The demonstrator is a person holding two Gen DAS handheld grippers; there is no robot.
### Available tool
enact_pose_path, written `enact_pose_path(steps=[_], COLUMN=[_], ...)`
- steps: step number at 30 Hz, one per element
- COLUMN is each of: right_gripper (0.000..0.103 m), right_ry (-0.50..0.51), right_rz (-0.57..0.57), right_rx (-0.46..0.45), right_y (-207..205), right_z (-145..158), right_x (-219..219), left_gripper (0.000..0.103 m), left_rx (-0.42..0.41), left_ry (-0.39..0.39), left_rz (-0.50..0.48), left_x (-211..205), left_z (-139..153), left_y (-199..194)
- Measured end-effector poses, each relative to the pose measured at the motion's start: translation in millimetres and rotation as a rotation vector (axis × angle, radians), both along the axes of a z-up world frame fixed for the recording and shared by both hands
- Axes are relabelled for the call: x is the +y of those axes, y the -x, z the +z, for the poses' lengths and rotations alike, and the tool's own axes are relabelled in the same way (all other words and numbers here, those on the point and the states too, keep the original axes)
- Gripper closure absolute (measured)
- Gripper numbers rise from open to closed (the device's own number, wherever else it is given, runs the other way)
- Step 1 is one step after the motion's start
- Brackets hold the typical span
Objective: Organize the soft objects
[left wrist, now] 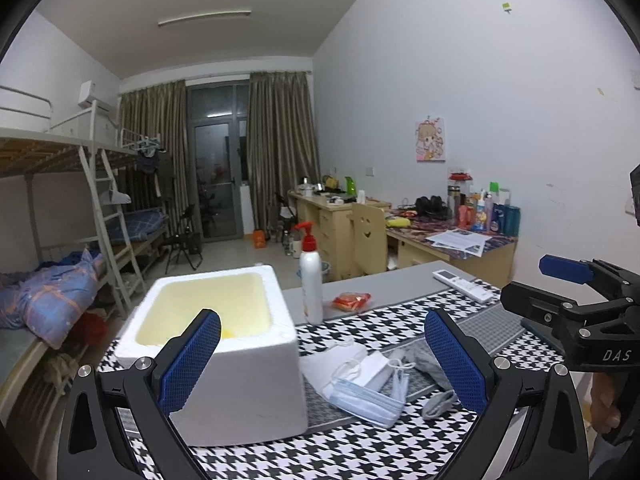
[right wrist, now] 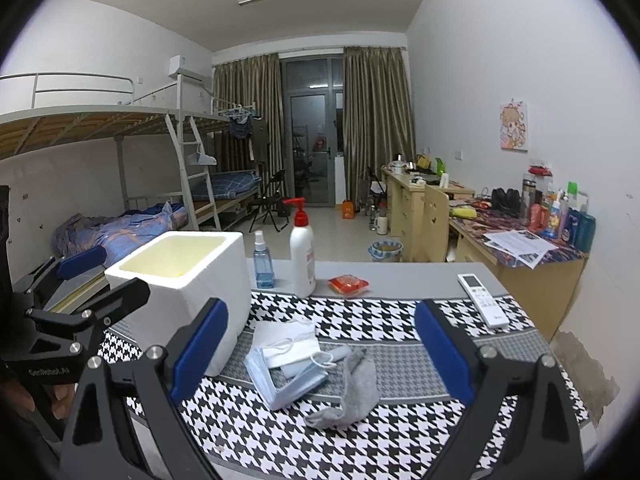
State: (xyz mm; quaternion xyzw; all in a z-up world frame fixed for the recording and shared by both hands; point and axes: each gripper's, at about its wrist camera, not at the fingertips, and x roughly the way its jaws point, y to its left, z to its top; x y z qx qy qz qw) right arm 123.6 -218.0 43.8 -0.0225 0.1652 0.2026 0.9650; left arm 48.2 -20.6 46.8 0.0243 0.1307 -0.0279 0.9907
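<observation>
A white foam box (left wrist: 236, 344) (right wrist: 188, 292) stands open on the houndstooth cloth (right wrist: 360, 432); a bit of something yellow shows inside. Beside it lies a pile of blue and white face masks (left wrist: 360, 384) (right wrist: 288, 364) and a grey sock (left wrist: 430, 364) (right wrist: 352, 392). My left gripper (left wrist: 322, 360) is open and empty, held above the box's right side and the masks. My right gripper (right wrist: 320, 352) is open and empty, held above the masks and sock. Each gripper shows at the edge of the other's view.
A white pump bottle with a red top (left wrist: 311, 276) (right wrist: 302, 252), a blue spray bottle (right wrist: 264, 260), a red packet (left wrist: 352, 301) (right wrist: 348, 284) and a white remote (left wrist: 464, 285) (right wrist: 483, 299) lie at the table's far side. Bunk beds stand left, desks right.
</observation>
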Motion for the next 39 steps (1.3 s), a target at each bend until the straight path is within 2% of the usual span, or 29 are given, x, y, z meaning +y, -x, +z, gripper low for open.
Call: enact_pose_path(steps=[13, 19, 39], right_gripper=[0.006, 0.006, 0.006], right_ry=[0.004, 0.004, 0.052], right_rz=[-0.020, -0.028, -0.049], right_rx=[0.030, 0.042, 0.137], right_y=[-3.0, -4.3, -23.7], right_z=[-16.5, -25.2, -61.0], right_x=[-13.3, -19.0, -30.6], left_gripper=[0.001, 0.001, 0.001], left_rx=[0.027, 0.044, 0.161], left_ry=[0.039, 0.029, 0.034], left_rz=[-0.036, -0.032, -0.037], left_x=[-11.0, -16.8, -30.4], left_z=[-17.2, -25.5, -65.4], left_y=[0.2, -4.3, -25.5])
